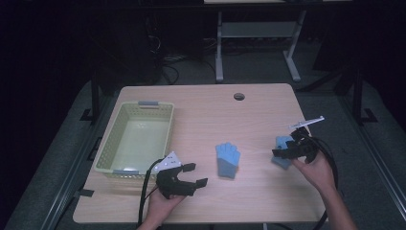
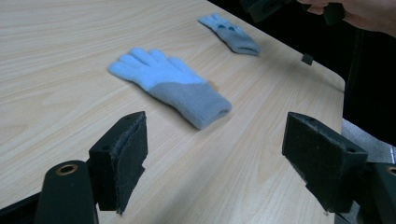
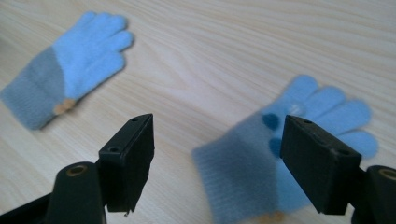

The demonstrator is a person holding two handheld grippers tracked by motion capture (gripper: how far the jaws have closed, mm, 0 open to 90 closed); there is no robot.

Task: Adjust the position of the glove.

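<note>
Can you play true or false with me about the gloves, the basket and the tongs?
1. Both gloves lie on the table. True: the middle glove and the right glove.
2. The basket holds a glove. False: it holds none.
3. The left tongs stand open. True.
4. The right tongs squeeze a glove. False: they're open above it.
5. The gloves are red. False: blue and grey.

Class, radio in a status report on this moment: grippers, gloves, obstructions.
Left gripper open, facing centre glove. Right gripper open, over second glove. Both gloves flat on table. Basket off left; nothing in between.
</note>
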